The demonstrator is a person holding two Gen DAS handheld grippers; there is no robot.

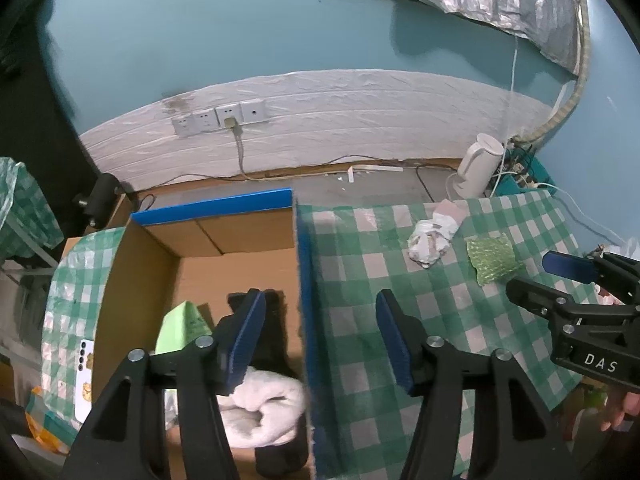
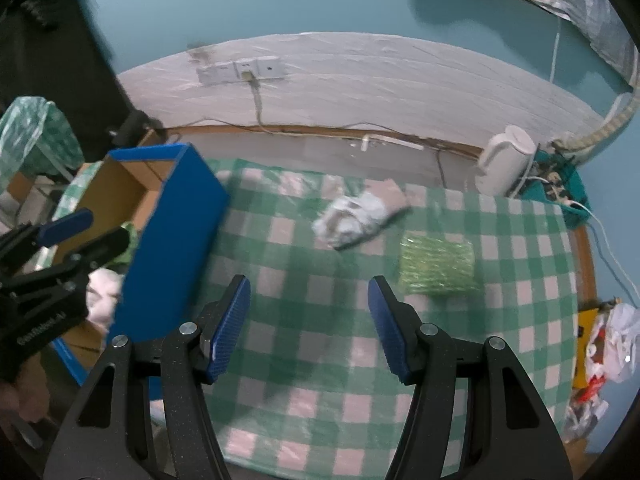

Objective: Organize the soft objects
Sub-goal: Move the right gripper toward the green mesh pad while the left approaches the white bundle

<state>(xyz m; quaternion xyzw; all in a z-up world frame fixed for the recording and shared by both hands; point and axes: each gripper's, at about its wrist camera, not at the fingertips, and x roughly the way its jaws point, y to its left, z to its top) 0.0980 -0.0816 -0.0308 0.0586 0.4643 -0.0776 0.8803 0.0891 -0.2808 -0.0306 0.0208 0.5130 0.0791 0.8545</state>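
A blue cardboard box (image 1: 224, 208) (image 2: 176, 264) stands open on the left of the green checked tablecloth (image 1: 400, 280) (image 2: 320, 360). Inside lie a white fluffy cloth (image 1: 268, 412), a black soft item (image 1: 276, 344) and a light green item (image 1: 180, 328). On the cloth lie a crumpled white bundle (image 1: 432, 238) (image 2: 356, 216) and a green bubble-wrap piece (image 1: 494, 260) (image 2: 438, 264). My left gripper (image 1: 320, 340) is open and empty, straddling the box's right wall. My right gripper (image 2: 308, 328) is open and empty above the tablecloth; it also shows in the left wrist view (image 1: 560, 276).
A white kettle (image 1: 478, 168) (image 2: 506, 164) stands at the back right by a tangle of cables. Wall sockets (image 1: 218, 118) sit on the white panel behind. A phone (image 1: 84, 376) lies left of the box. Plastic bags (image 2: 608, 344) hang off the table's right edge.
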